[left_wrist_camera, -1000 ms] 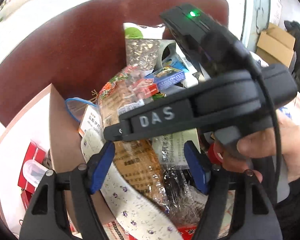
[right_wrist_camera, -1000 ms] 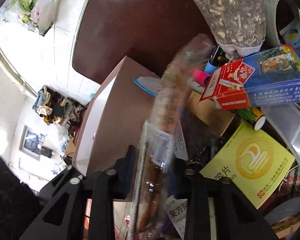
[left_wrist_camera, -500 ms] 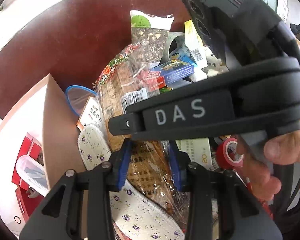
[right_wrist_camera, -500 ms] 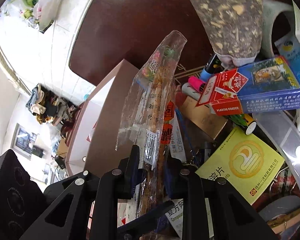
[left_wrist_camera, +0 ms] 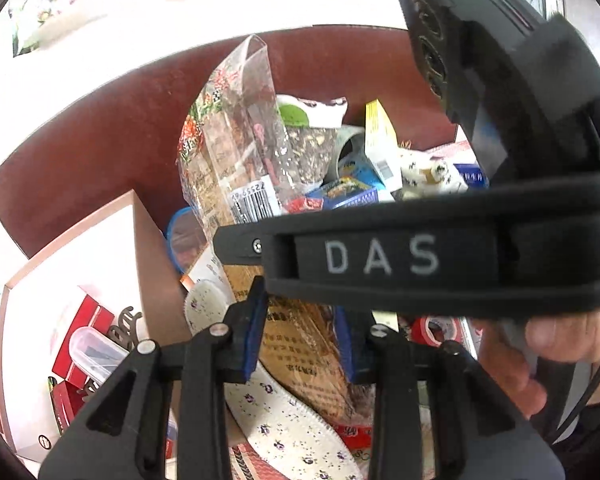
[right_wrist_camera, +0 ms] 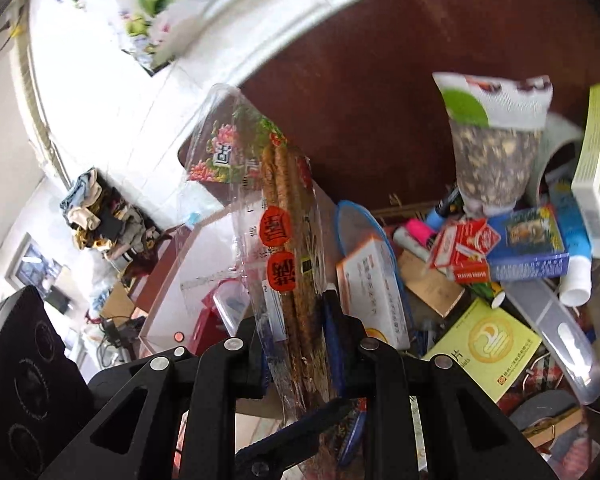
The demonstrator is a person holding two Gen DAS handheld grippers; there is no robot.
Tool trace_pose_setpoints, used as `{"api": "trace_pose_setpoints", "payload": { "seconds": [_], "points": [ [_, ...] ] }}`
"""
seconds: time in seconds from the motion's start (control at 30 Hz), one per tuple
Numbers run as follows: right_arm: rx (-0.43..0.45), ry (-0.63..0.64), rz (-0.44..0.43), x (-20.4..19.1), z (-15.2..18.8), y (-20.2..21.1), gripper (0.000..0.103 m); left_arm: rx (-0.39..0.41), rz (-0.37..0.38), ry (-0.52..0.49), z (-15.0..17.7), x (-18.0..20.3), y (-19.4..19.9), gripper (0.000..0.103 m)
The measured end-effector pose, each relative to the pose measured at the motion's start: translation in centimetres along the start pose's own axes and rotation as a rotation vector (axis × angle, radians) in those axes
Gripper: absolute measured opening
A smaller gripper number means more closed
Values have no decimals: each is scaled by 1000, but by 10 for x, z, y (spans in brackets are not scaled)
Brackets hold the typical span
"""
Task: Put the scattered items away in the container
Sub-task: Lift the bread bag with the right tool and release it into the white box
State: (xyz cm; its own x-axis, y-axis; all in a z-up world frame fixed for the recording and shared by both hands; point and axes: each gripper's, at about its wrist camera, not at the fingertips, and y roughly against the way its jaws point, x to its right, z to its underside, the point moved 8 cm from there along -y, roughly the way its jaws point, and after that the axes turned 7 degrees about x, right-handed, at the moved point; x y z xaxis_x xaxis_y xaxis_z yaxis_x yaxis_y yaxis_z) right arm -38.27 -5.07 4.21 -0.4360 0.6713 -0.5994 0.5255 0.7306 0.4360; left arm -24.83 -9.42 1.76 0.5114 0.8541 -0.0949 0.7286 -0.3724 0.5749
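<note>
Packet: long clear cellophane packet [right_wrist_camera: 288,264] of brown sticks, raised over the table's cluttered pile, both grippers on its lower part.
Long axis: running up and away from both tools.
Container: pink box [left_wrist_camera: 112,264], just left of the packet, at the table's left edge.
Right gripper [right_wrist_camera: 296,344]: narrow, pinching the packet.
Left gripper [left_wrist_camera: 302,336]: jaws just closing, apparently clamped on the packet; partly hidden.
Hands: both angled downward.
</note>
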Motion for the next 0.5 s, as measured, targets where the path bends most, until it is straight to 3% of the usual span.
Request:
{"api": "trace_pose_setpoints", "payload": {
  "seconds": [0.5],
  "points": [
    [121, 127, 41, -52, -26, 17, 25, 154, -18, 100, -25, -30, 51, 29]
  ]
}}
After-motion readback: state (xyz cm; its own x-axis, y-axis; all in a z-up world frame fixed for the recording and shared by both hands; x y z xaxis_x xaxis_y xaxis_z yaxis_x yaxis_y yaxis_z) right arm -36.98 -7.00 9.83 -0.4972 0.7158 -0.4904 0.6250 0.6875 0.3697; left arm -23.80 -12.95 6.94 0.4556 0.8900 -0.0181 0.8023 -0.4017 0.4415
